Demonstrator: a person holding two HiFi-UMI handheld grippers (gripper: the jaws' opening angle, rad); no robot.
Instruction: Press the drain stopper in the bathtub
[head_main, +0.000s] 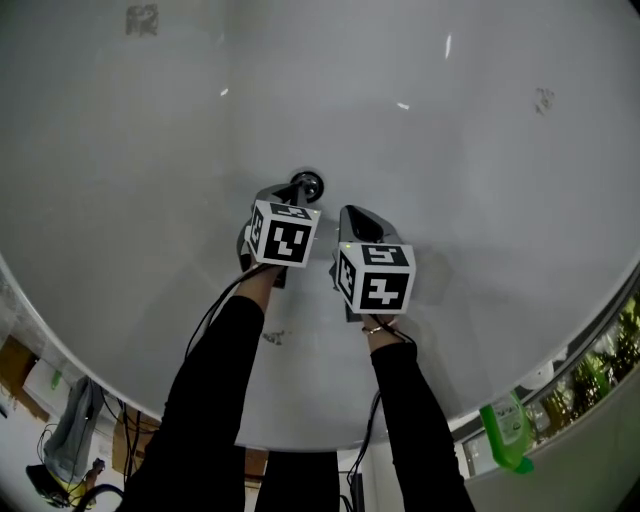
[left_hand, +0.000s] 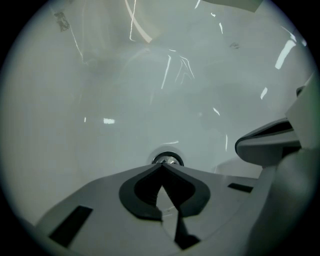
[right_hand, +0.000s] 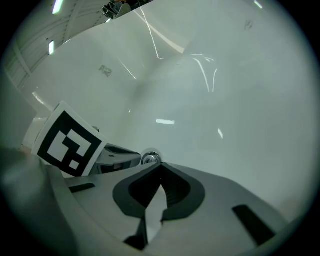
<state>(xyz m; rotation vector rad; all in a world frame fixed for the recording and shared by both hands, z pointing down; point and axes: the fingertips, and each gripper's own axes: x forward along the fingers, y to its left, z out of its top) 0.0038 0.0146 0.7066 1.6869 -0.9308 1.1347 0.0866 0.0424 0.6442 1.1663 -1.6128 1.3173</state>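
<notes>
Head view footage is filled by a smooth white bathtub (head_main: 450, 150), and a round chrome drain stopper (head_main: 307, 185) is seen set in its floor, near the middle of the picture. The grey left gripper (head_main: 285, 192) is held with its tips just beside the stopper, on the stopper's left edge; contact between them cannot be confirmed. The grey right gripper (head_main: 355, 213) is held alongside, to the right and slightly nearer the person, apart from the stopper. Each gripper is topped by a cube with black-and-white square markers, and black sleeves (head_main: 215, 400) are seen behind them. A translucent green plastic bottle (head_main: 508, 430) is seen on the tub's rim at lower right.

From the left gripper view, the left gripper (left_hand: 161, 167) is shown clenched, its dark pads met at the tips with nothing caught between them, and the stopper (left_hand: 168, 160) is seen just beyond those tips.

From the right gripper view, the right gripper (right_hand: 160, 166) is likewise shown clenched and empty. The stopper (right_hand: 150, 159) is seen just past its tips, slightly to the left, with the left gripper (right_hand: 120, 157) reaching in beside it.
</notes>
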